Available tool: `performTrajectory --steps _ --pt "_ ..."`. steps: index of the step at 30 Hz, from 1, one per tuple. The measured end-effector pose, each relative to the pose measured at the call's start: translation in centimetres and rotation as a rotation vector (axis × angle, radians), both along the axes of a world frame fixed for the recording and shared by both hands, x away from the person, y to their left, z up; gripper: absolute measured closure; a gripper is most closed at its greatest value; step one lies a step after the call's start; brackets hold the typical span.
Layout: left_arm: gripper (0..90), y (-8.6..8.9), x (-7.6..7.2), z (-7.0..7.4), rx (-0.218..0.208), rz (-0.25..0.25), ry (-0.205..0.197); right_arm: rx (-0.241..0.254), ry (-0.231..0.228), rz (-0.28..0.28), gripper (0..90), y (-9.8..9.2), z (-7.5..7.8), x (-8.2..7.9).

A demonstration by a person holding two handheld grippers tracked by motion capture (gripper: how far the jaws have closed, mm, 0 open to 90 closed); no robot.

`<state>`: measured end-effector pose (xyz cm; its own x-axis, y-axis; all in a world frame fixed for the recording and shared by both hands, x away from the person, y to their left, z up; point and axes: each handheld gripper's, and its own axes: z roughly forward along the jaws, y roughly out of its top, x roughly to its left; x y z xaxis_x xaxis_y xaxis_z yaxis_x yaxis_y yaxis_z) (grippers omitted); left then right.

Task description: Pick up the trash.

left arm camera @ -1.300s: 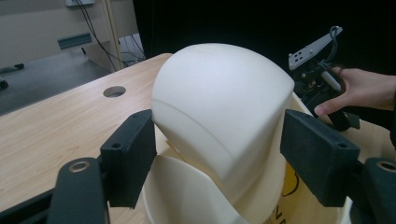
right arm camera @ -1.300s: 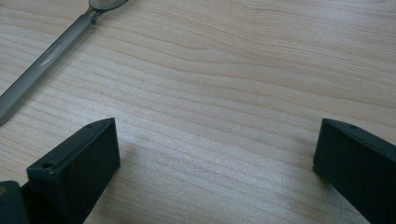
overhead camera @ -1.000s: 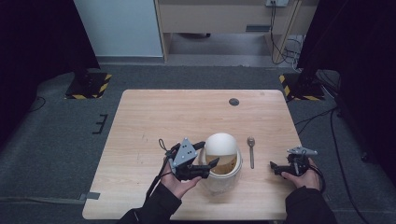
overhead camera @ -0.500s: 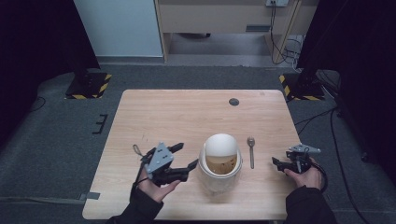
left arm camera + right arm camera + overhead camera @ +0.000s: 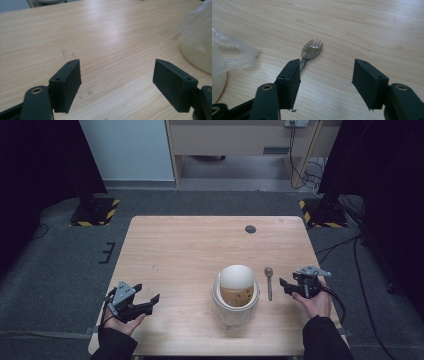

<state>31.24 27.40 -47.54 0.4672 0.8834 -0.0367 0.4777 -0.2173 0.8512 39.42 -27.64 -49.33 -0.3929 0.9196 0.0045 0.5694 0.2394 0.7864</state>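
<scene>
A white round container (image 5: 235, 306) stands near the table's front, its lid (image 5: 236, 276) tipped up at the back and brown contents showing inside. Just to its right lies a grey spork (image 5: 269, 281). My left gripper (image 5: 147, 293) hovers at the front left, far from the container. Its jaws have just been opening and stand open with nothing between them (image 5: 117, 72). My right gripper (image 5: 287, 282) sits right of the spork. Its jaws have just been closing but are open over bare wood (image 5: 325, 75). The spork (image 5: 312, 49) lies ahead, its handle passing behind the left jaw.
The wooden table (image 5: 190, 250) has a small black disc (image 5: 250, 229) near its back edge. Crinkled clear plastic (image 5: 234, 56) lies by the container (image 5: 217, 85) in the right gripper view. The container's pale side (image 5: 197, 47) shows at the right of the left gripper view.
My left gripper has left the container and swung left and down to the front left corner. The right gripper has shifted slightly toward the spork, its jaws narrower.
</scene>
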Motion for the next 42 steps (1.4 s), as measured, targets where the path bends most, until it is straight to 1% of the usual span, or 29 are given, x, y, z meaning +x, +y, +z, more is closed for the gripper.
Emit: performTrajectory --steps 1,2,3,5,7,9,11,15,16,17,18,19,21,23,24,25,26,28,29,31,33,35,36,37,38,39,40,41,42 --pt "21.7 0.3 0.5 -0.6 0.010 0.011 0.023 -0.018 0.008 0.008 43.5 0.9 -0.1 0.5" --pt "21.7 0.3 0.5 -0.6 0.010 0.011 0.023 -0.018 0.016 0.014 44.4 1.4 -0.3 0.7" --pt "21.7 0.4 0.7 -0.8 0.010 0.016 0.032 -0.018 0.016 0.014 44.4 1.4 -0.3 0.7" --pt "21.6 0.5 1.0 -1.1 0.018 0.021 0.047 0.011 0.030 0.019 47.4 2.2 -0.7 1.2" --pt "21.5 0.6 1.0 -1.3 0.017 0.022 0.058 0.013 0.052 0.009 50.0 2.9 -1.2 1.6" --pt "21.5 0.5 1.0 -1.3 0.013 0.019 0.060 -0.002 0.072 0.001 52.6 3.2 -1.7 2.0" --pt "21.5 0.4 1.1 -1.4 0.010 0.019 0.061 -0.014 0.082 -0.002 55.8 3.6 -2.1 2.1" --pt "21.5 0.2 1.1 -1.5 0.011 0.013 0.071 -0.029 0.085 0.012 57.6 3.9 -2.5 2.0" --pt "21.5 0.2 1.1 -1.5 0.012 0.011 0.074 -0.056 0.102 0.024 58.3 4.1 -2.9 2.0" --pt "21.5 0.1 1.0 -1.6 0.013 0.010 0.076 -0.067 0.109 0.026 58.9 4.2 -3.0 2.0" --pt "21.5 0.1 1.0 -1.6 0.014 0.007 0.078 -0.067 0.109 0.026 58.9 4.2 -3.0 2.0" --pt "21.5 0.0 1.0 -1.6 0.015 0.006 0.079 -0.086 0.120 0.034 61.1 4.3 -3.2 1.9" --pt "21.5 0.0 0.9 -1.6 0.011 0.004 0.079 -0.084 0.112 0.032 62.7 4.4 -3.3 1.9" --pt "21.4 0.0 1.0 -1.6 0.010 0.004 0.082 -0.080 0.104 0.043 71.2 4.4 -3.3 1.8" --pt "21.4 0.0 1.0 -1.6 0.011 0.005 0.083 -0.080 0.104 0.043 71.2 4.4 -3.3 1.8" --pt "21.5 0.0 1.0 -1.6 0.011 0.005 0.085 -0.080 0.105 0.046 73.8 4.4 -3.3 1.8" --pt "21.5 0.0 1.0 -1.6 0.010 0.004 0.085 -0.080 0.111 0.043 79.7 4.3 -3.3 1.8" --pt "21.5 0.0 1.0 -1.6 0.008 0.003 0.083 -0.074 0.112 0.042 79.9 4.1 -3.3 1.8" --pt "21.5 0.0 1.0 -1.6 0.008 0.003 0.083 -0.062 0.115 0.035 79.9 3.9 -3.3 1.8" --pt "21.5 0.0 1.0 -1.6 0.008 0.001 0.084 -0.068 0.118 0.024 80.0 3.5 -3.2 1.8" --pt "21.5 0.0 1.0 -1.6 0.007 -0.001 0.083 -0.058 0.118 0.013 80.0 3.1 -3.1 1.8" --pt "21.5 0.0 0.9 -1.6 0.006 -0.002 0.081 -0.046 0.102 0.012 80.0 2.7 -2.9 1.9" --pt "21.5 0.0 0.9 -1.6 0.005 -0.001 0.080 -0.015 0.084 0.005 80.0 2.5 -2.4 1.8" --pt "21.5 0.1 0.9 -1.5 0.004 -0.002 0.079 -0.015 0.084 0.005 80.0 2.5 -2.4 1.8" --pt "21.5 0.1 0.9 -1.5 0.004 -0.002 0.077 -0.006 0.072 0.002 80.0 2.4 -2.2 1.8" --pt "21.5 0.1 0.9 -1.5 0.003 -0.003 0.077 0.011 0.055 -0.001 80.0 2.2 -1.9 1.7" --pt "21.5 0.1 0.9 -1.5 0.002 -0.002 0.076 0.039 0.026 -0.007 80.0 1.7 -1.3 1.6" --pt "21.5 0.1 0.9 -1.5 0.002 -0.003 0.075 0.039 0.026 -0.007 80.0 1.7 -1.3 1.6" --pt "21.5 0.1 0.9 -1.5 0.001 -0.003 0.076 0.053 0.018 -0.012 80.0 1.5 -1.0 1.6"
